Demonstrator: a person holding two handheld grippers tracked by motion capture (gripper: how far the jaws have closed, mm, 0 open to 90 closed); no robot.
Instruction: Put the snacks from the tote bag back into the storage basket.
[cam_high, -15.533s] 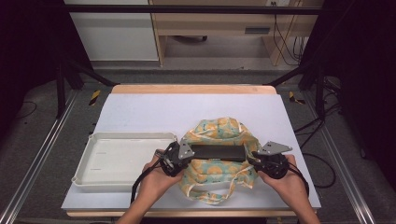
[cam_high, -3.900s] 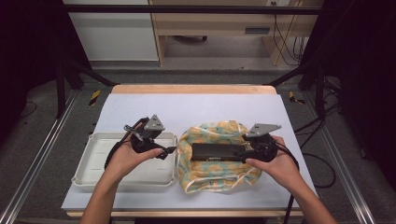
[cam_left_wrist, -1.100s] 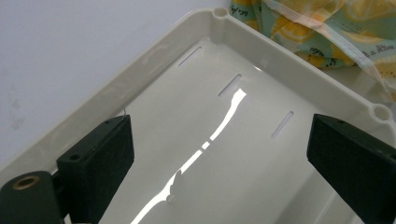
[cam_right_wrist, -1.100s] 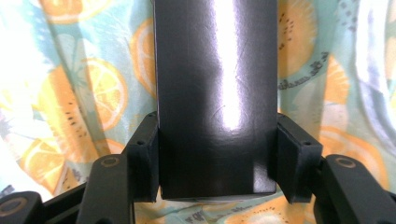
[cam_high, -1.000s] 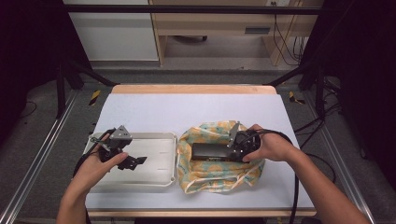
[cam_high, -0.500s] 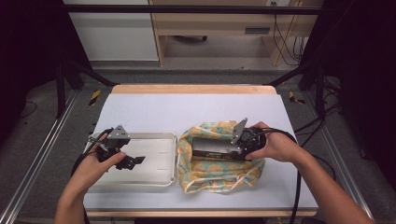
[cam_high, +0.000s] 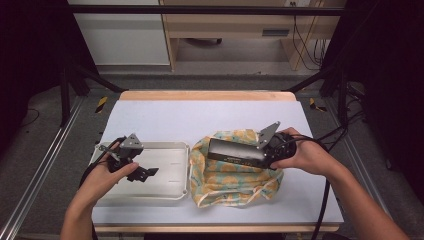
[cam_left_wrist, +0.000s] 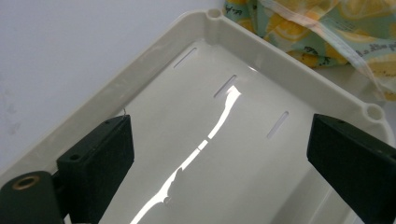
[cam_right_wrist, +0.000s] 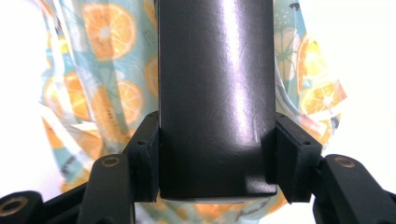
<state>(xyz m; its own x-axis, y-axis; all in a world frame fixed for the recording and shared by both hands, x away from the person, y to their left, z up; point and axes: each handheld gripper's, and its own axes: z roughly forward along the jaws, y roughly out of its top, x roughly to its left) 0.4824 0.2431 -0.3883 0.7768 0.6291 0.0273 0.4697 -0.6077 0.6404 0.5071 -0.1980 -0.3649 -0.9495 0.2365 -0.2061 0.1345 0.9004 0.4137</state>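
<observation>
High view: black box (cam_high: 235, 152) lying lengthwise over the fruit-print cloth bag (cam_high: 232, 177), right end clamped in the right tool (cam_high: 263, 154), left end pointing toward the white tray (cam_high: 165, 187). Right gripper view: box (cam_right_wrist: 215, 93) squeezed between both pads at its near end, jaws partly closed on its sides, bag (cam_right_wrist: 93, 102) spread underneath and to either side. Cloth rim bunched up around the box, tray's right wall just beside the bag, nothing else between box and tray. Left tool (cam_high: 145, 173) hovering over the tray, jaws wide apart and holding nothing; left gripper view: bare tray floor (cam_left_wrist: 210, 154) between the jaws, corner of the bag (cam_left_wrist: 327, 32) past the tray's far rim. All resting on the table (cam_high: 200, 117), its far half bare. Compared with half a second ago: box raised slightly and tilted, more of it clear of the bag; right hand (cam_high: 307, 156) a little higher; left hand (cam_high: 105, 172) and tray much as before
</observation>
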